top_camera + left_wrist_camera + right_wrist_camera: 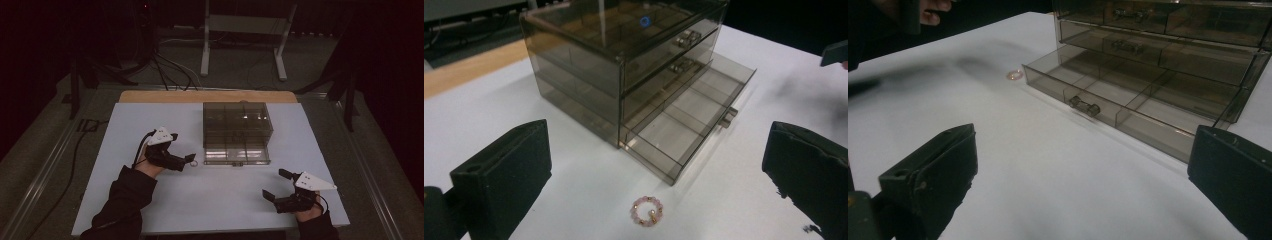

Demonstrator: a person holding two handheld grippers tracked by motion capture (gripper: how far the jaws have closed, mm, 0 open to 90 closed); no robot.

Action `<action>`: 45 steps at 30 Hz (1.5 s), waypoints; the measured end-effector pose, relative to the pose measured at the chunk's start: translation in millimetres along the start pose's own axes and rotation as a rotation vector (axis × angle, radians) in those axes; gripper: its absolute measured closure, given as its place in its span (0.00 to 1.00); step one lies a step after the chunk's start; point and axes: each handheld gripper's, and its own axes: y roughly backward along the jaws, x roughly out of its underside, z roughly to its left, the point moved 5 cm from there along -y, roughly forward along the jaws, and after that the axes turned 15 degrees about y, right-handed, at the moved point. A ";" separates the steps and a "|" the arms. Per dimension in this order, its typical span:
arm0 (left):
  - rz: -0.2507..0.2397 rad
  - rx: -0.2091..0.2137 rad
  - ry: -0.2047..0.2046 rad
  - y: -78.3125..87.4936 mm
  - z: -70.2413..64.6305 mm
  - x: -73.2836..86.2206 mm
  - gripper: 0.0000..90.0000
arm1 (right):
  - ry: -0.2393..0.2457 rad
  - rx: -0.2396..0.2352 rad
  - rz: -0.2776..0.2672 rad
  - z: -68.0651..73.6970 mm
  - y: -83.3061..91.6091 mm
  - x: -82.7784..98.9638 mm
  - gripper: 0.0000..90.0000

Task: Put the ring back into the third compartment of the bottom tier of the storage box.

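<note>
A: Ring (647, 210) lies on table (210, 200) just beside the open bottom drawer's (684, 125) corner. Left gripper (191, 159) over it, jaws spread; right gripper (276, 184) spread, well apart.

B: Risk: beads roll from closing jaws, sliding under the drawer.

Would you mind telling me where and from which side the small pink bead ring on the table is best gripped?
Grip the bead ring across its hoop, coming from above with the left gripper, whose open jaws already straddle it. It lies flat on the white table, so only its outer rim offers purchase. The open bottom drawer lies close beside it, so approach from the near side.
</note>
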 end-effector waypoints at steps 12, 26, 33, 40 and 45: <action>0.033 -0.031 0.021 -17.8 7.6 18.0 0.01 | 0.001 -0.003 -0.001 0.5 0.2 0.1 0.00; 0.070 -0.043 0.060 -32.3 11.1 33.5 0.01 | -0.001 -0.005 -0.001 0.7 1.4 -0.1 0.00; 0.139 -0.075 0.088 -36.8 13.7 38.7 0.01 | -0.009 -0.007 -0.001 0.7 2.0 -0.8 0.00; 0.172 -0.098 0.095 -41.6 17.8 42.2 0.09 | -0.002 -0.006 0.011 1.2 1.6 0.1 0.00; 0.186 -0.088 0.100 -44.0 16.9 43.3 0.27 | -0.008 -0.007 0.021 0.7 0.7 1.3 0.00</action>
